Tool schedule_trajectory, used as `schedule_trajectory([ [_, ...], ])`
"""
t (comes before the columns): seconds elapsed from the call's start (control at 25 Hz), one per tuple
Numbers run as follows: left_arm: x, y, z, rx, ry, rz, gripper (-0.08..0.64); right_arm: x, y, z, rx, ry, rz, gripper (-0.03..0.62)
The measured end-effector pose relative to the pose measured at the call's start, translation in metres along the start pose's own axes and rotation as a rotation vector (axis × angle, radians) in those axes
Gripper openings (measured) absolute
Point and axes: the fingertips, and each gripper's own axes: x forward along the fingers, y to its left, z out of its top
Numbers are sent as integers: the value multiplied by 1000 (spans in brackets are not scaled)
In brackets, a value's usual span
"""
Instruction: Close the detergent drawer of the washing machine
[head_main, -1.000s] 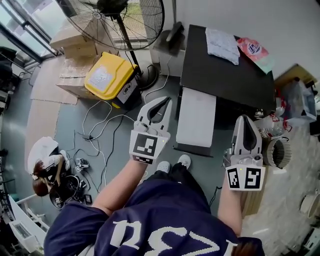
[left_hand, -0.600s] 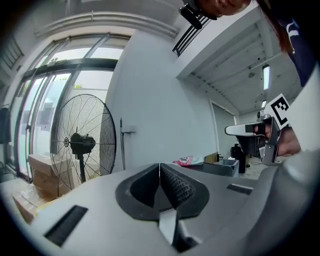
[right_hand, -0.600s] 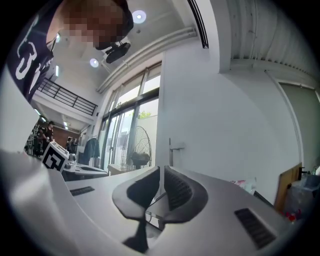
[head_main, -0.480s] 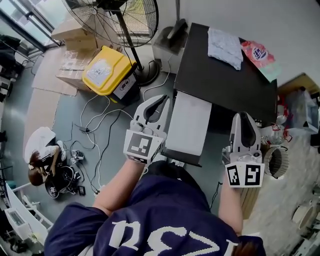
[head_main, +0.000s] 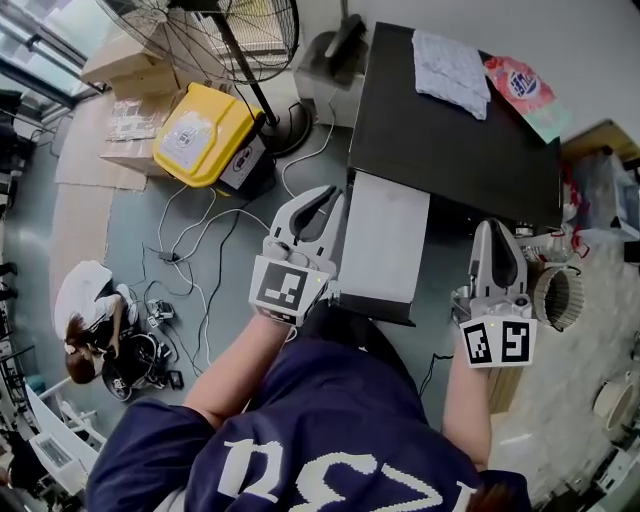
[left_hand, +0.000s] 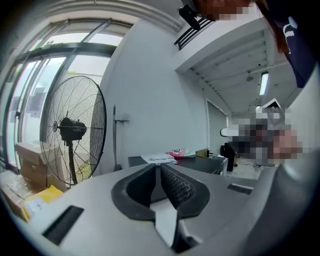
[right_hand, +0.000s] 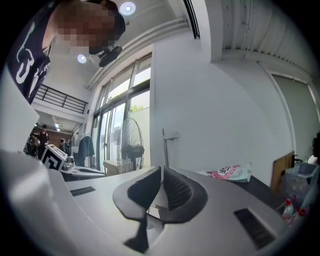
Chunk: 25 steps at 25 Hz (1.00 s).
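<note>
In the head view the black washing machine stands ahead, a white cloth and a pink detergent bag on its top. Its white drawer sticks out from the front toward me. My left gripper hangs just left of the drawer, apart from it, shut and empty; in its own view the left gripper points level over the machine top. My right gripper hangs right of the drawer by the machine's front corner. The right gripper jaws are closing with nothing between them.
A large standing fan and a yellow box stand left of the machine. Cables trail over the floor. A person crouches at far left. A woven basket and clutter sit at right.
Both grippers have sunk and drifted nearer the machine's front. The left one now lies alongside the drawer's left edge. Neither has taken hold of anything.
</note>
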Motion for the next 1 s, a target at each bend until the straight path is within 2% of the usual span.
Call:
schedule_trajectory([
  [0.2, -2, 4, -4, -14, -49, -2, 34, -7, 3, -25, 13, 68, 20, 14],
  [0.4, -12, 3, -22, -10, 3, 1, 34, -31, 10, -59, -22, 158, 48, 14],
  [0.56, -22, -4, -40, -9, 68, -27, 34, -55, 16, -94, 4, 230, 70, 14],
  [0.68, -27, -11, -56, -14, 77, -74, 34, -72, 21, -127, 67, 305, 96, 32],
  [0.8, -37, -14, -82, -40, 161, -101, 49, -88, 24, -160, 146, 394, 125, 82],
  [0.88, -45, -15, -99, -49, 201, -101, 86, -99, 27, -180, 193, 454, 133, 125],
  [1.0, -56, -21, -123, -55, 256, -102, 112, -115, 35, -204, 253, 493, 148, 151],
])
